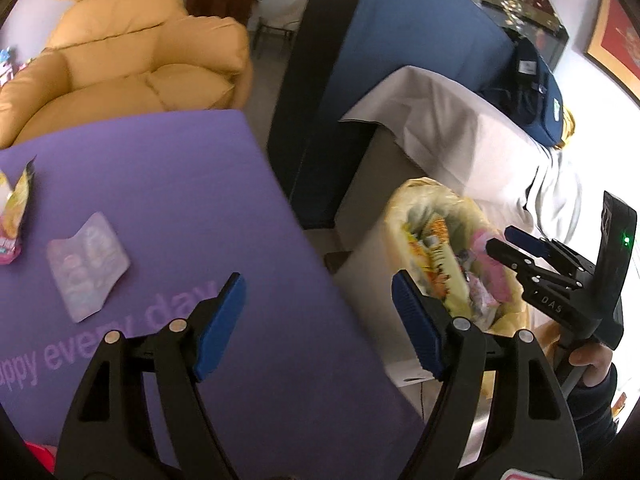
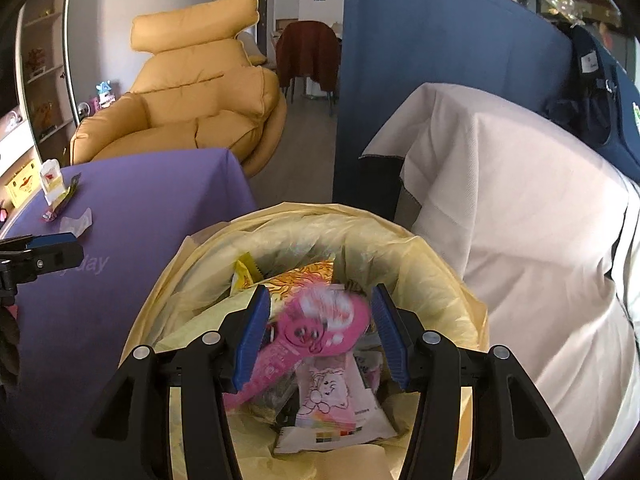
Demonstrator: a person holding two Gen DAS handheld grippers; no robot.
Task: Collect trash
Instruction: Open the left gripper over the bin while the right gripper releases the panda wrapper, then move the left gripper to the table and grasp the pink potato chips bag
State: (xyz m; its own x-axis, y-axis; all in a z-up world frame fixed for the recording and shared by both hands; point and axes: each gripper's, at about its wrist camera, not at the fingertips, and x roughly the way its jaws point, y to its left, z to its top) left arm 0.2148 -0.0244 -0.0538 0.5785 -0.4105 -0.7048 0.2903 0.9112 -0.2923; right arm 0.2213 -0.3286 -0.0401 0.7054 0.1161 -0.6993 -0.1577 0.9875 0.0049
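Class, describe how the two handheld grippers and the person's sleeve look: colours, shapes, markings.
Both the left gripper and the right gripper have black plastic linkage arms with silver rivets and ribbed blue pads. The right gripper's body bears "DAS" lettering and a green light. The dark sleeve looks navy.

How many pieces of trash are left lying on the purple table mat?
2 in the left wrist view: a pale translucent plastic wrapper lying mid-mat, and a yellow-and-pink snack packet at the left edge of the purple table mat. More may lie outside the frame.
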